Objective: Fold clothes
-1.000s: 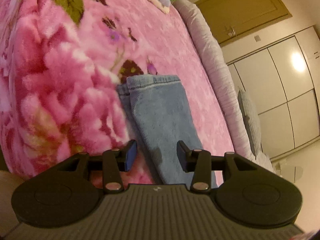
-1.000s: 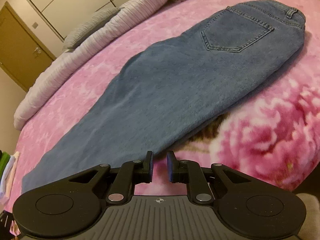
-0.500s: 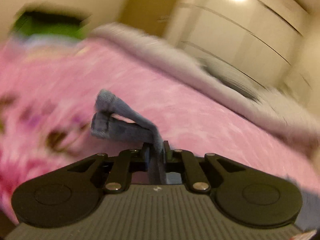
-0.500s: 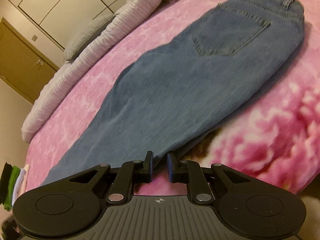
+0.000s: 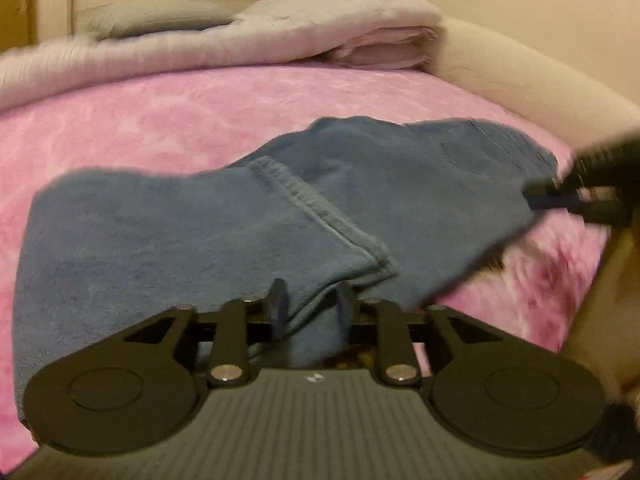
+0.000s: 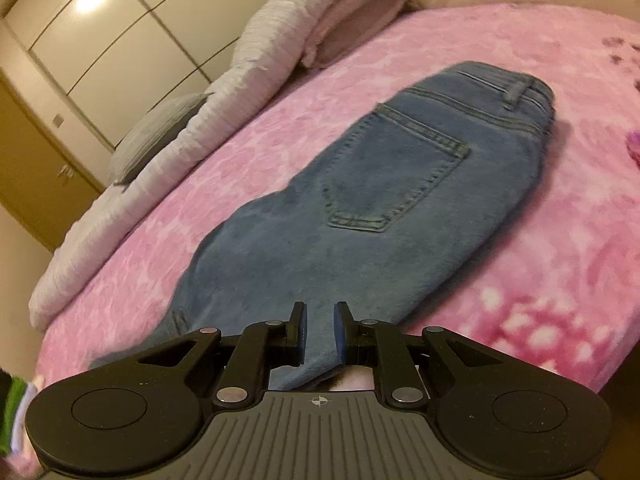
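Note:
Blue jeans [image 5: 160, 232] lie on the pink blanket, folded over, with the leg hem [image 5: 320, 216] laid across the upper part. My left gripper [image 5: 312, 304] is at the near edge of that hem. Its jaws are opening, and a fold of denim sits loosely between them. In the right wrist view the jeans [image 6: 400, 240] show a back pocket [image 6: 400, 176] and the waistband at the far end. My right gripper [image 6: 320, 320] hovers over the near edge with a narrow gap, and denim shows through it. The right gripper [image 5: 538, 196] also appears, blurred, at the jeans' right edge.
The pink floral blanket [image 6: 540, 280] covers the bed. A rolled pale duvet [image 6: 280, 40] and a grey pillow [image 6: 156, 136] line the far side. White wardrobe doors [image 6: 100, 40] stand behind. A small stack of folded clothes [image 6: 12, 408] sits at the left. A cream bed rim [image 5: 520, 76] curves on the right.
My left gripper shut on the leg hem, rolled and swung it across onto the upper jeans, then its jaws parted. My right gripper slid forward over the jeans' edge with its gap unchanged.

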Demonstrator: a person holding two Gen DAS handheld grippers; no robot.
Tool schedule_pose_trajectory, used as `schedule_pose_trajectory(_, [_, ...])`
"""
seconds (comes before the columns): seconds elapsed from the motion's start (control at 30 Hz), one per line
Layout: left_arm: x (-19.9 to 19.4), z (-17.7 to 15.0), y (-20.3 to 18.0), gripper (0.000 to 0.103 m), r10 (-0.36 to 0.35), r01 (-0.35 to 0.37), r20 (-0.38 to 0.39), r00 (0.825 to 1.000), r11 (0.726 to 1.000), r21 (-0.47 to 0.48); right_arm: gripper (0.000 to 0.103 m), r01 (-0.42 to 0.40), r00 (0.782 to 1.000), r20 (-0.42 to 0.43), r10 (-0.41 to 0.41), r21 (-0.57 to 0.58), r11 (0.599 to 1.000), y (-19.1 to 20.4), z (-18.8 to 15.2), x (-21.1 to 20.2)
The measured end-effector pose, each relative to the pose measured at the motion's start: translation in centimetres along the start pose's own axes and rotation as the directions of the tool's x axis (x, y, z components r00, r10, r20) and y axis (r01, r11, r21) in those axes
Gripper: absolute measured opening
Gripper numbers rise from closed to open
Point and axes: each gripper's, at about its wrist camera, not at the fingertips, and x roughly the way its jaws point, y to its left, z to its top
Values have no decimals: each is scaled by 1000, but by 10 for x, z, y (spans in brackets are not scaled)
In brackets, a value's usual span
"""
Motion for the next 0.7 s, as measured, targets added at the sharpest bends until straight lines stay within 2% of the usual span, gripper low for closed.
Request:
schedule_pose_trajectory(0.03, [-6, 0, -3, 26, -19, 19, 6, 1000, 1000, 22, 15, -5, 1000, 3, 5, 8, 1000, -2, 0, -2])
schedule_pose_trajectory(0.1, [-21, 7, 7, 26, -97, 97, -6, 995, 995, -15, 15, -34, 999, 1, 34, 7, 999, -1, 1, -3])
schedule_pose_trajectory(0.13, [-29, 9, 8, 26, -103, 103, 4, 995, 994, -34, 15, -59, 998, -7, 59, 7, 998, 1, 0, -2])
schedule_pose_trajectory(0.2, [-45, 9, 22, 25, -48, 49, 11, 999, 996, -77, 15, -119, 992, -32, 119, 16, 993, 5, -1, 1])
schedule_pose_trajectory(0.3, [-63, 8, 47, 23, 35, -34, 8, 999, 990, -136, 15, -230, 967, -89, 237, 88, 969, 14, -9, 13])
schedule_pose_trajectory(0.37, [-70, 6, 65, 23, 90, -90, -7, 996, 982, -166, 15, -283, 943, -137, 303, 151, 947, 19, -16, 22])
schedule_pose_trajectory(0.47, [-65, -2, 90, 23, 134, -141, -50, 990, 972, -189, 15, -330, 893, -221, 392, 273, 904, 25, -30, 42])
schedule_pose_trajectory(0.5, [-61, -7, 98, 23, 135, -147, -70, 988, 967, -209, 23, -327, 877, -249, 412, 319, 890, 25, -35, 51])
schedule_pose_trajectory(0.53, [-61, -12, 103, 23, 130, -143, -72, 989, 963, -229, 56, -309, 867, -273, 417, 360, 880, 25, -39, 59])
schedule_pose_trajectory(0.57, [-61, -16, 109, 23, 113, -127, -71, 991, 958, -256, 72, -292, 865, -284, 413, 386, 875, 25, -43, 64])
schedule_pose_trajectory(0.6, [-62, -18, 113, 23, 100, -114, -64, 993, 953, -280, 82, -289, 865, -278, 418, 405, 868, 26, -46, 67])
schedule_pose_trajectory(0.7, [-64, -20, 118, 23, 81, -91, -47, 996, 953, -289, 82, -306, 866, -260, 426, 399, 865, 32, -41, 66])
